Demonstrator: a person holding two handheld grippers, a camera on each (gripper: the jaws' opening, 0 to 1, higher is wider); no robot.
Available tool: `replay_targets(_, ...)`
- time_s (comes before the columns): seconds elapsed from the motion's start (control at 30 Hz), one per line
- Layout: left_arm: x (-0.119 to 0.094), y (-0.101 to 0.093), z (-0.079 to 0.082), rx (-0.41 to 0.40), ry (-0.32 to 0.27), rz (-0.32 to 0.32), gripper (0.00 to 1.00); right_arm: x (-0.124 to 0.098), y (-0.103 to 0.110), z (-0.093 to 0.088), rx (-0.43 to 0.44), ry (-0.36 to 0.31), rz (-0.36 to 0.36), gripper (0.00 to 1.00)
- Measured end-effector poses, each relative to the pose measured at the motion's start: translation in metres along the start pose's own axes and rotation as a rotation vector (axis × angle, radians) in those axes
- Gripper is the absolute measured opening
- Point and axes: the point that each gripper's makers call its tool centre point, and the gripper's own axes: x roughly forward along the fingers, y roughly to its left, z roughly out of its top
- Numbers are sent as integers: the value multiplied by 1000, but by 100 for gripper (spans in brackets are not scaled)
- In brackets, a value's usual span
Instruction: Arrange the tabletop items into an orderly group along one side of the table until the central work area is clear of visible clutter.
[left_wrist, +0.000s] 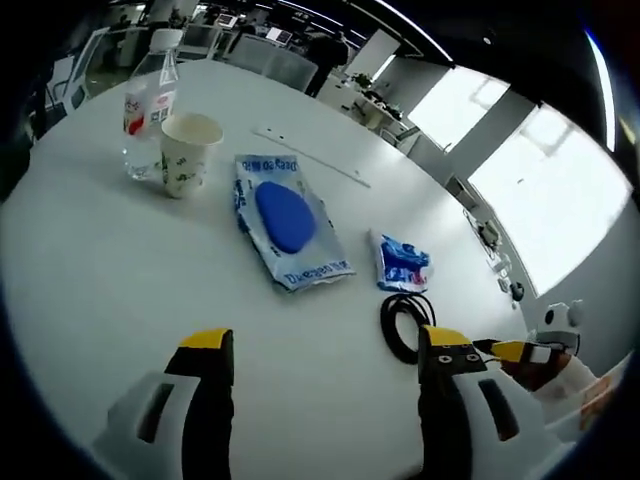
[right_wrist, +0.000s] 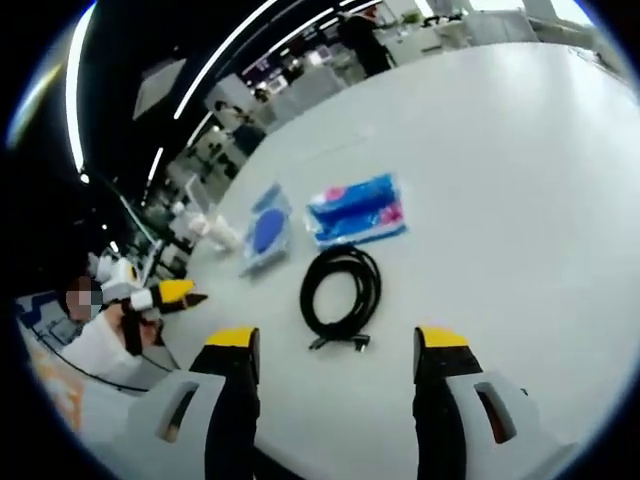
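On the white table (left_wrist: 90, 260) stand a clear water bottle (left_wrist: 150, 100) and a patterned paper cup (left_wrist: 188, 150), side by side at the far left. A blue wipes pack (left_wrist: 288, 220) lies flat in the middle, with a small blue packet (left_wrist: 402, 262) to its right. A coiled black cable (left_wrist: 405, 325) lies near my left gripper (left_wrist: 325, 350), which is open and holds nothing. My right gripper (right_wrist: 337, 345) is open just short of the cable (right_wrist: 342, 293). Beyond it lie the small packet (right_wrist: 357, 208) and the wipes pack (right_wrist: 265, 230).
The right gripper (left_wrist: 525, 352) enters the left gripper view from the right, over the table edge. The left gripper (right_wrist: 165, 295), held by a hand, comes in from the left of the right gripper view. Office desks and chairs stand beyond the table (right_wrist: 500, 180).
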Motion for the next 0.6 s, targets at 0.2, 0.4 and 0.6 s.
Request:
replay_targets(0.2,-4,2,-6,-1,-3,-4,76,9,10,3,26,18,27,60)
replay_targets(0.4,-8,15,-12,-40,-6,16,76,24,31,10,67,40,75,58)
replay_targets(0.6,-9,21,-11,-70,-23,25,75,48,62,21,33,77,145,57)
